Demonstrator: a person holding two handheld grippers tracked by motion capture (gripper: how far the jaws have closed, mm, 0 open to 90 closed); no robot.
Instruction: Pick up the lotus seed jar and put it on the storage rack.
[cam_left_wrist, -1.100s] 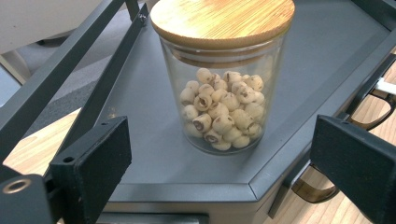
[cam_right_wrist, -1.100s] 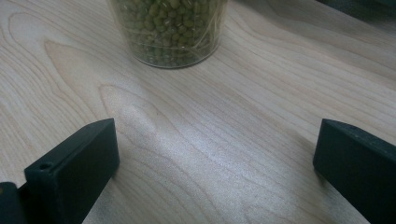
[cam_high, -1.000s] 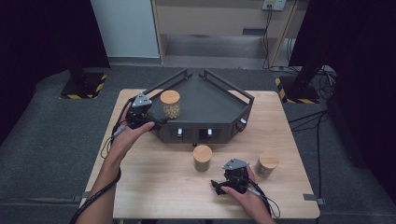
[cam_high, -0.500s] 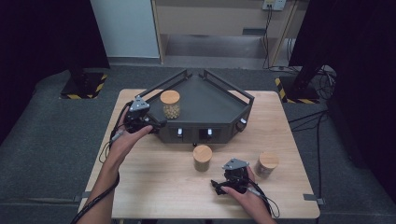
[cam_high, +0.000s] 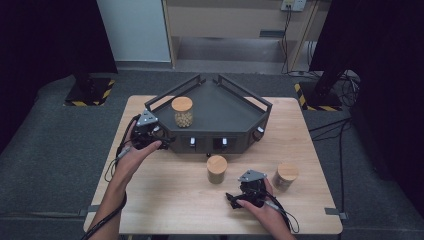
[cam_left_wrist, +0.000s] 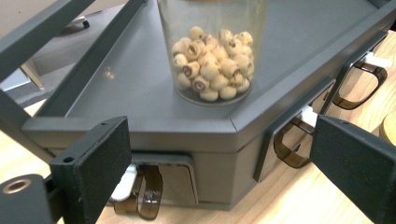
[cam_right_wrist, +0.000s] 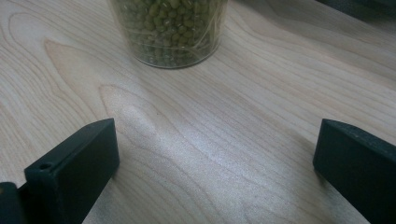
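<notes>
The left gripper (cam_high: 167, 141) sits at the front left corner of the dark tray (cam_high: 227, 117), its jaws spread wide and holding nothing. Ahead of it, up on the tray's deck, stands a jar of pale round seeds (cam_left_wrist: 212, 60), apart from the jaws. The right gripper (cam_high: 231, 198) rests low over the wooden table (cam_high: 165, 200), jaws wide apart and empty. Just beyond them stands a jar of green beans (cam_right_wrist: 169, 30), untouched. A third jar (cam_high: 286, 175) stands beside that gripper's right.

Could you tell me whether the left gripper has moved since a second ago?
Yes. The left gripper has drawn back from the jar of pale seeds toward the near-left corner of the dark tray, jaws open.
</notes>
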